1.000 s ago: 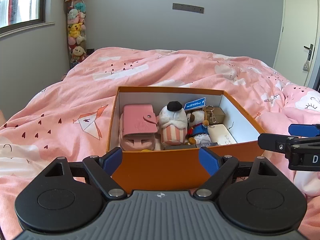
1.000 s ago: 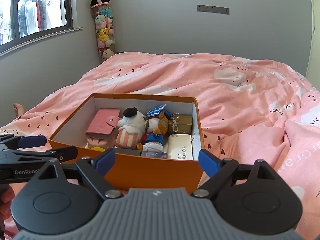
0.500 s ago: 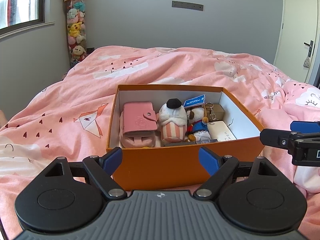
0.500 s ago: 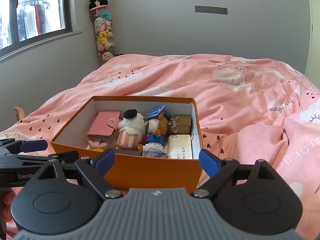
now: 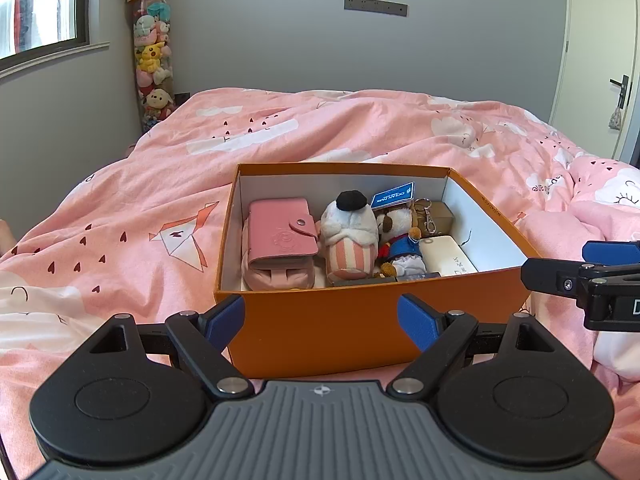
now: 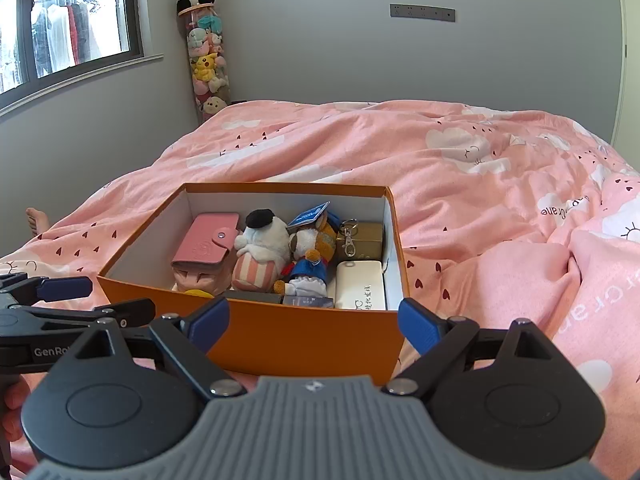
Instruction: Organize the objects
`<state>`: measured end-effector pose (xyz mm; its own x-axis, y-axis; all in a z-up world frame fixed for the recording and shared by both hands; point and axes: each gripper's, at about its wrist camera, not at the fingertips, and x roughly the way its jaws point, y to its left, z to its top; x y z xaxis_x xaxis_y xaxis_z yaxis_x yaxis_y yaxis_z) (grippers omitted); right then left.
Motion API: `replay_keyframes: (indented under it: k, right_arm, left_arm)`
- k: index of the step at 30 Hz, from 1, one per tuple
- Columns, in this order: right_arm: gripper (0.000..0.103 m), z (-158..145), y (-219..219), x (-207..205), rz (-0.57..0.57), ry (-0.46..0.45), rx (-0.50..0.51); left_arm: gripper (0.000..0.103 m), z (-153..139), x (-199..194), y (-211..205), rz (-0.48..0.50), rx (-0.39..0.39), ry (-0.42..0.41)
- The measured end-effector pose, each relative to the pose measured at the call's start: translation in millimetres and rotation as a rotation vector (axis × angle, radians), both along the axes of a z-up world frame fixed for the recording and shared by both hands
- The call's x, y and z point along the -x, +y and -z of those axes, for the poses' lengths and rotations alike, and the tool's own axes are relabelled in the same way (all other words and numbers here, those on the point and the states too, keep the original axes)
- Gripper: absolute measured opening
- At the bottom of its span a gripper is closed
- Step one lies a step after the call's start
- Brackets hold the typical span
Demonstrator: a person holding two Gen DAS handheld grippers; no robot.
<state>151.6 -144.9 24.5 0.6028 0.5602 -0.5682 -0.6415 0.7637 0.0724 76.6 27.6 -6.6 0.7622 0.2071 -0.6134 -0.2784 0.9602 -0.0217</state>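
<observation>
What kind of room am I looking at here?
Most likely a bedroom: a bed under a pink duvet, a tall clear tube of plush toys in the corner, and an orange box of keepsakes on the bed.

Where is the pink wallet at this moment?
In both wrist views the pink wallet lies at the left end inside the orange box, on a pink pouch, beside the striped plush toy.

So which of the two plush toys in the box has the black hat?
The white plush in pink striped trousers, beside the pink wallet; the dog plush wears blue.
</observation>
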Motion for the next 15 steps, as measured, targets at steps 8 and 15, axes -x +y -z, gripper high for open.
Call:
replay_keyframes:
  k: [8, 15]
  right_arm:
    - [0.092, 0.4, 0.4, 1.0, -0.001, 0.0, 0.003]
    - [0.092, 0.1, 0.4, 1.8, -0.003, -0.002, 0.006]
  left_arm:
    - [0.101, 1.0, 0.3, 1.2, -0.002, 0.002, -0.003]
    - [0.101, 0.0, 1.9, 1.4, 0.0, 0.002, -0.01]
